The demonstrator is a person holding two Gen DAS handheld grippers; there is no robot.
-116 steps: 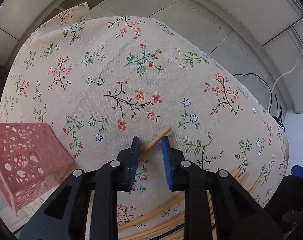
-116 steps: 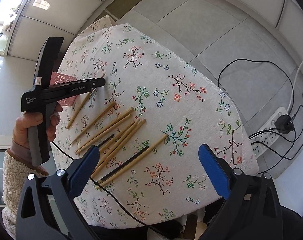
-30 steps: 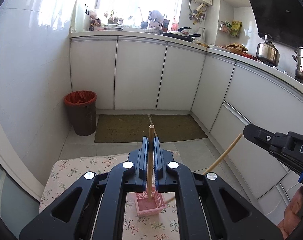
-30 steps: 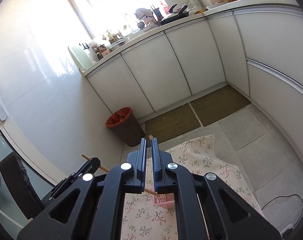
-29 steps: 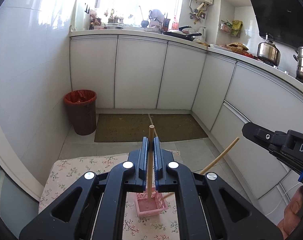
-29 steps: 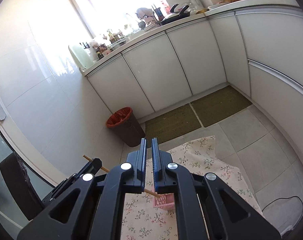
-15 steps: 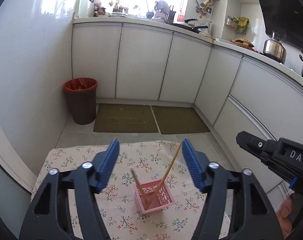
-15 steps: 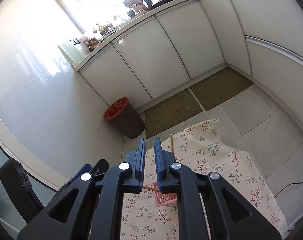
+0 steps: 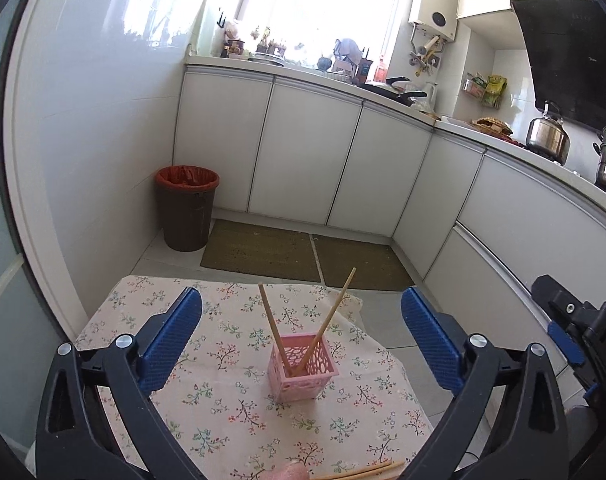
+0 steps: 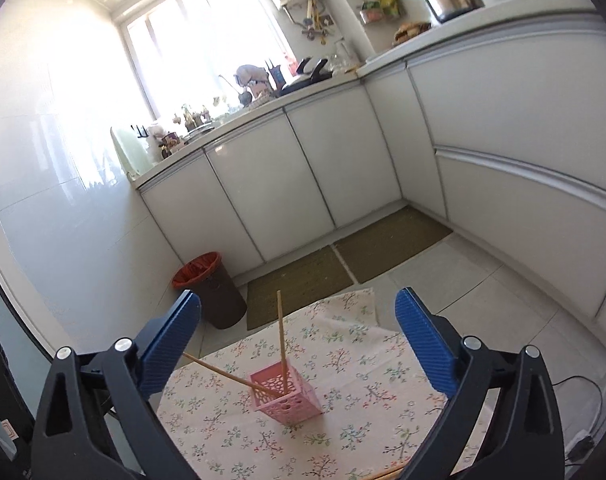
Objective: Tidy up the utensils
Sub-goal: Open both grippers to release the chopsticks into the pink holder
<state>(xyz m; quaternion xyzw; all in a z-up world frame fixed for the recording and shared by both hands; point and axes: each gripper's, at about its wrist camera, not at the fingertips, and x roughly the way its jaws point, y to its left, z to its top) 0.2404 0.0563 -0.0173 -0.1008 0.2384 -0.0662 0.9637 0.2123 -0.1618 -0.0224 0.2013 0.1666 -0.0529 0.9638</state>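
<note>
A pink perforated basket (image 9: 301,372) (image 10: 287,396) stands on the floral tablecloth (image 9: 223,400). Two wooden chopsticks lean in it, crossed in a V: one (image 9: 273,326) tilts left, the other (image 9: 331,312) tilts right. In the right wrist view one chopstick (image 10: 281,336) stands nearly upright and the other (image 10: 219,370) leans far left. My left gripper (image 9: 301,296) hangs back from the basket, its jaws opening wide with nothing between them. My right gripper (image 10: 298,296) does the same and shows at the right edge (image 9: 563,328). More chopsticks (image 9: 367,472) lie at the near edge.
The table's far edge drops to a tiled floor with two brown mats (image 9: 263,254). A brown bin with a red liner (image 9: 187,212) stands by the wall. White cabinets (image 9: 303,168) run behind. A cable (image 10: 583,392) lies on the floor at the right.
Both grippers went from shut on a chopstick to wide open. The two chopsticks dropped into the pink basket, and both grippers drew back from it.
</note>
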